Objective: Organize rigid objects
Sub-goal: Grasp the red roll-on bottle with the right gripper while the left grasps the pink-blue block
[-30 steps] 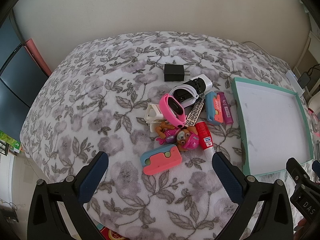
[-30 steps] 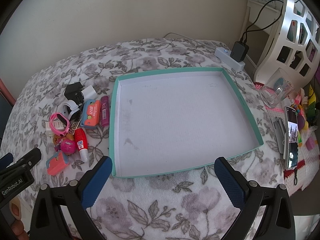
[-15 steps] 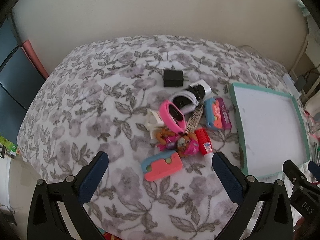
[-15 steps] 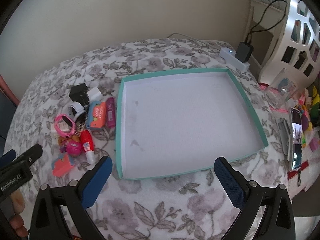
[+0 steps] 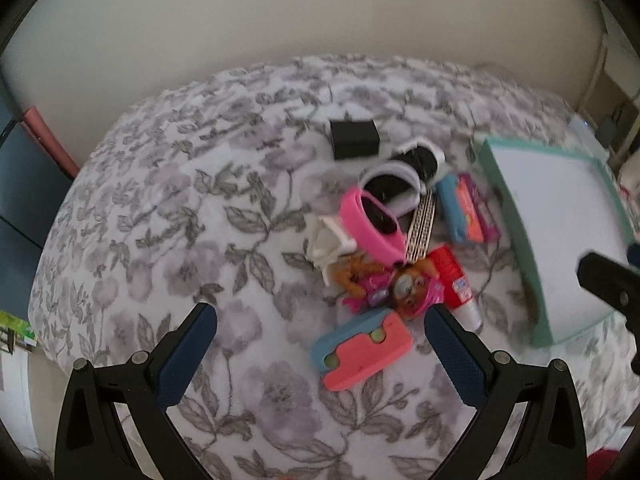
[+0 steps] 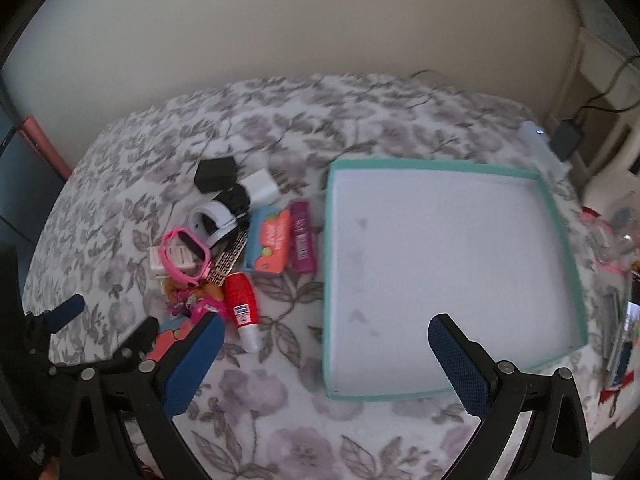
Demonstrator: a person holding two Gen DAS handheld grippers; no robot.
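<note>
A heap of small items lies on the floral bedspread: a coral and blue case (image 5: 362, 354), a pink toy figure (image 5: 404, 294), a red tube (image 5: 456, 282) (image 6: 242, 306), a pink watch band (image 5: 370, 226) (image 6: 184, 254), a white band (image 5: 390, 178), a black charger (image 5: 354, 139) (image 6: 216, 174) and an orange and blue pack (image 6: 270, 242). My left gripper (image 5: 320, 342) hovers open just before the coral case, holding nothing. The teal-rimmed white tray (image 6: 558, 216) (image 5: 510, 200) lies right of the heap. My right gripper (image 6: 326, 354) is open over the tray's near left corner.
A wall stands behind the bed. A white power strip with a black plug (image 6: 564, 140) sits at the far right corner. A phone and pink clutter (image 6: 624, 308) lie off the tray's right side. A dark cabinet (image 5: 16, 184) borders the left.
Both grippers have shifted left and closer to the heap; the objects loom larger in the left wrist view. The right wrist view has swung left, bringing the heap nearer its centre. Nothing was grasped.
</note>
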